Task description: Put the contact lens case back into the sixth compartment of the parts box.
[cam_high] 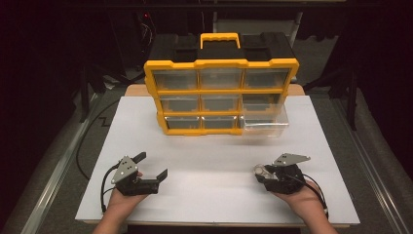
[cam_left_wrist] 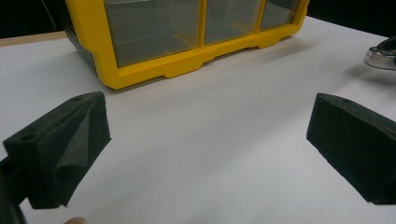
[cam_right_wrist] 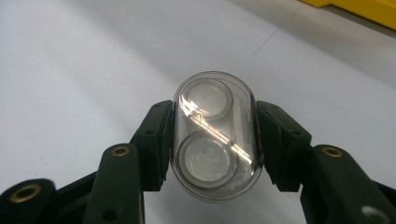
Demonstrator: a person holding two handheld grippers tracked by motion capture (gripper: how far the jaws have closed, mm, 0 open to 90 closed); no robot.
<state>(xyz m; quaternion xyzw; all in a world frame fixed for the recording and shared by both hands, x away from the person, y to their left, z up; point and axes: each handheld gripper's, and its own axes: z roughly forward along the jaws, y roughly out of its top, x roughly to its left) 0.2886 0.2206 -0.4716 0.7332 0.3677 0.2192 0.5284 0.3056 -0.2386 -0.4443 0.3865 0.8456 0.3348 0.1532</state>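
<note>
A white counter (cam_high: 204, 161) in a dark room carries a yellow organizer (cam_high: 220, 95) of clear drawers at its far side, the lower right drawer (cam_high: 265, 124) pulled partway out. At the near right, the right gripper (cam_right_wrist: 214, 140) has its fingers (cam_right_wrist: 154, 140) closed on either side of a clear oval case (cam_right_wrist: 215, 135) with two round discs inside, held just above the counter. At the near left, the left gripper (cam_left_wrist: 205, 140) rests low with its fingers (cam_left_wrist: 70, 144) spread wide, nothing between them.
</note>
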